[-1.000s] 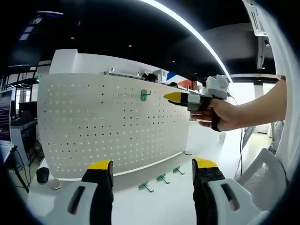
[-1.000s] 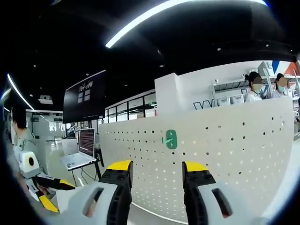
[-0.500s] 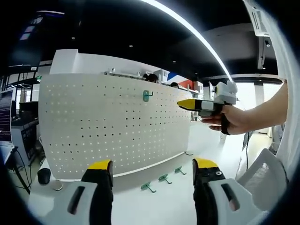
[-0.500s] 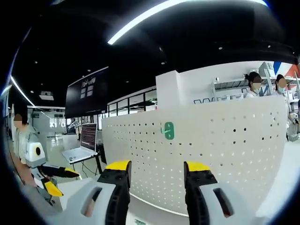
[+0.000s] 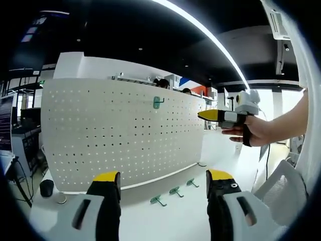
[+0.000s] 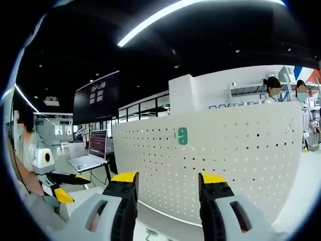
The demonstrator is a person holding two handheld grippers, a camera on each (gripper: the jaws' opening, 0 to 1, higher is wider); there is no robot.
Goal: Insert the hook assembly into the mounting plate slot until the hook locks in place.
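Green hook [image 5: 157, 102] sits mounted high on the white pegboard [image 5: 115, 135], hook tip too small to make out. Three spare hooks [image 5: 173, 191] lie on the worktop [image 5: 165, 221] along the pegboard's foot. Left claw [image 5: 163, 176] wide open, empty, low and well below the mounted hook. Right claw [image 6: 169, 177] open, empty, aimed at the pegboard; hook [image 6: 182, 135] above its jaws, apart. In the left gripper view the right claw [image 5: 208, 115] is held by a hand [image 5: 256, 131], its jaw gap unclear there.

Green hook [image 5: 157, 102] hangs high on upright white pegboard [image 5: 100, 135].
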